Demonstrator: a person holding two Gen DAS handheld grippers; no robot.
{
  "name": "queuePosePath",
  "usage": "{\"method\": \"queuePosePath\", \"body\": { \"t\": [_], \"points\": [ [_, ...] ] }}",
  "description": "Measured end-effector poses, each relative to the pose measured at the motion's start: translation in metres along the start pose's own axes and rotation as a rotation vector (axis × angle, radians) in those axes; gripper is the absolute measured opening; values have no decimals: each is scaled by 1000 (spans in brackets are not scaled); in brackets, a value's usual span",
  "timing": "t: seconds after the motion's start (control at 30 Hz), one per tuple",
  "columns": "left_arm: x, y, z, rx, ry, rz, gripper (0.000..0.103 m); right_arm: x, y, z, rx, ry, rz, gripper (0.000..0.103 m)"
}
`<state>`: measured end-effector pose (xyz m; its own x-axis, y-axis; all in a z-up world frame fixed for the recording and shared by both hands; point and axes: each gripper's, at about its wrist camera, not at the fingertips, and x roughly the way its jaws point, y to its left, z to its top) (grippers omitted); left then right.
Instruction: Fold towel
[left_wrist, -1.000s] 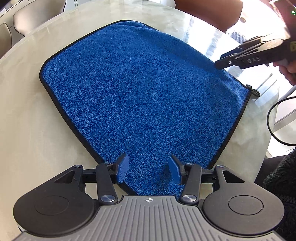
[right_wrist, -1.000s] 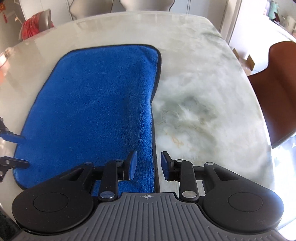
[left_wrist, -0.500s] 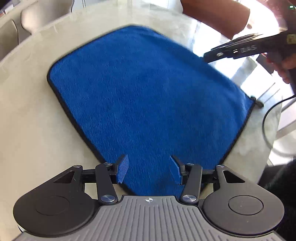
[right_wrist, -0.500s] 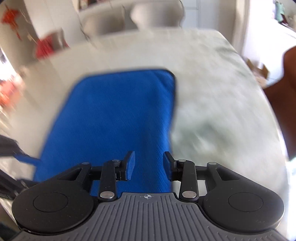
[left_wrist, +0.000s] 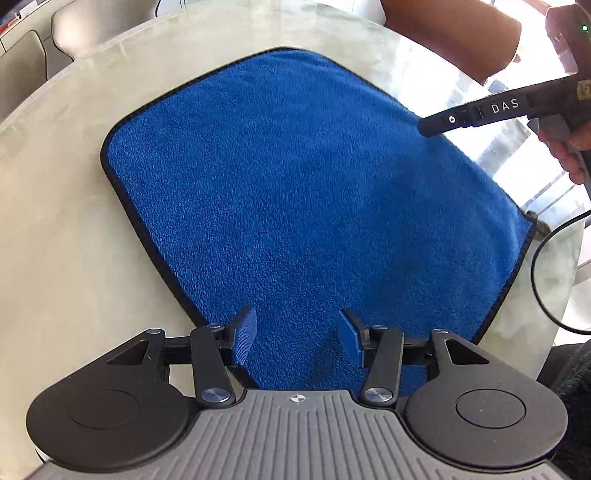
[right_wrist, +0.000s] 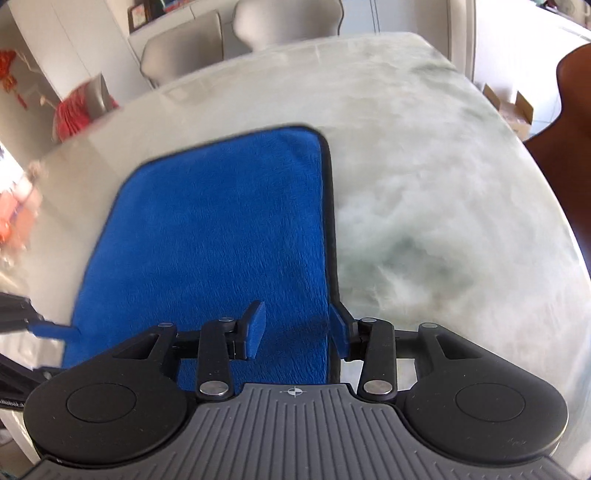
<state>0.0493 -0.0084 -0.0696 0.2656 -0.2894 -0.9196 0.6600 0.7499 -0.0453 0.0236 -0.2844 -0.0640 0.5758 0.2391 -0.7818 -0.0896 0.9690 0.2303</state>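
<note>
towel's (left_wrist: 314, 192) near corner hidden beneath left gripper (left_wrist: 297, 341) body

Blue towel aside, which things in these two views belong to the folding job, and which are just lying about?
Part of the job:
blue towel, spread flat
marble table under it
left gripper, open
right gripper, open

Just about:
brown chair
grey chairs
black cable
cardboard boxes
</note>
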Motion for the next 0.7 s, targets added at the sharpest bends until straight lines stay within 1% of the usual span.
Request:
{"method": "queuePosePath", "body": {
  "t": [0.03,0.07,0.13,0.17,0.27,0.33,0.43,0.53,0.63,0.7],
  "points": [
    [1,0,3,0,-6,0,52,1,1,1,-6,-9,14,48],
    [3,0,7,-1,-10,2,52,5,3,3,-6,-8,38,48],
    [7,0,13,-4,-12,-2,52,14,6,5,-11,18,70,49],
    [9,0,14,-6,-10,-5,52,19,8,6,-15,31,67,49],
    [11,-2,13,-6,9,5,52,22,11,5,-62,65,18,49],
    [9,-3,8,-9,9,7,52,12,12,2,-103,84,0,49],
    [1,-4,-4,-34,8,-4,52,-6,11,-6,-149,86,20,49],
    [-7,-9,-16,-59,17,2,52,-25,8,-21,-184,114,-6,49],
    [-12,-13,-28,-106,35,8,52,-38,5,-35,-207,150,-35,49],
    [-16,-15,-38,-144,49,8,52,-50,7,-48,-224,171,-40,49]
  ]
}}
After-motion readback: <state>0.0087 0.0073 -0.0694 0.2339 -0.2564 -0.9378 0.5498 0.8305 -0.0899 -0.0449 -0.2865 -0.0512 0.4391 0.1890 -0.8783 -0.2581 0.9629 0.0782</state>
